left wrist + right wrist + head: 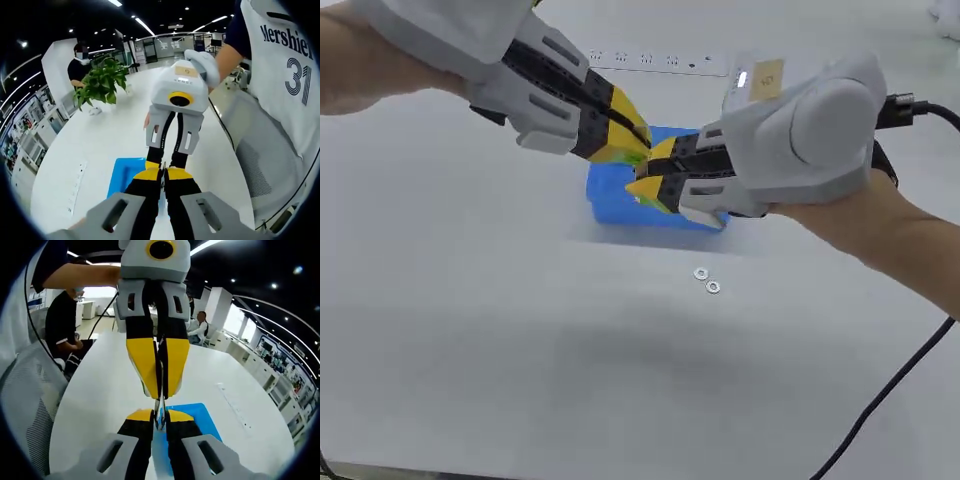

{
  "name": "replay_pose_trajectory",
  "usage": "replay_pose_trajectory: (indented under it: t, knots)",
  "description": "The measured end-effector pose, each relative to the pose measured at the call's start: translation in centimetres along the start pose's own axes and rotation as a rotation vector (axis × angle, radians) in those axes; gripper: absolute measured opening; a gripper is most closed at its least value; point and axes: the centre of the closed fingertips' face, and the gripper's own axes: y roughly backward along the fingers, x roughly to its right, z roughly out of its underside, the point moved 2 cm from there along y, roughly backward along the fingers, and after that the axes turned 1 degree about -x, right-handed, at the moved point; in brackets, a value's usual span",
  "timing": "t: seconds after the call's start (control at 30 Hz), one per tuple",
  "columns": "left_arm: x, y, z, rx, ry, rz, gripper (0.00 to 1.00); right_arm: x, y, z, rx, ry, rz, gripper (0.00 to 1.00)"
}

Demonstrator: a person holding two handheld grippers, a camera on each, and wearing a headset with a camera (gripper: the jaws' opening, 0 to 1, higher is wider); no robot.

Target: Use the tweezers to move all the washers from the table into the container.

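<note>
1. The head view is bright and soft, a little blurry, with a faint grey shadow on the white counter [470, 330]
2. Both gripper views bend at the edges
3. Ceiling lights [145, 25] shine as strips in a dark roof

The rectangular plastic container [610, 200] is coloured blue; the small ring washers [701, 273] and thin metal tweezers [159, 412] silver. The left gripper [642, 145] and right gripper [642, 172] are finished pale grey, black and yellow.
</note>
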Motion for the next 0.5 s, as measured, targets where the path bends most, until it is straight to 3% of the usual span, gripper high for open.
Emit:
replay_pose_trajectory:
  t: [0.13, 0.27, 0.5]
  knots:
    - [-2.0, -0.3, 0.1, 0.004, -0.026, -0.008, 0.06, 1.6, 0.2, 0.0, -0.005, 0.019, 0.022, 0.10]
    - [-3.3, -0.9, 0.1, 0.005, -0.035, -0.012, 0.06, 3.1, 0.0, 0.6, -0.010, 0.013, 0.039, 0.10]
    - [-5.0, -2.9, 1.6, -0.006, -0.017, -0.008, 0.07, 4.8, -1.3, 3.0, -0.035, -0.022, 0.043, 0.10]
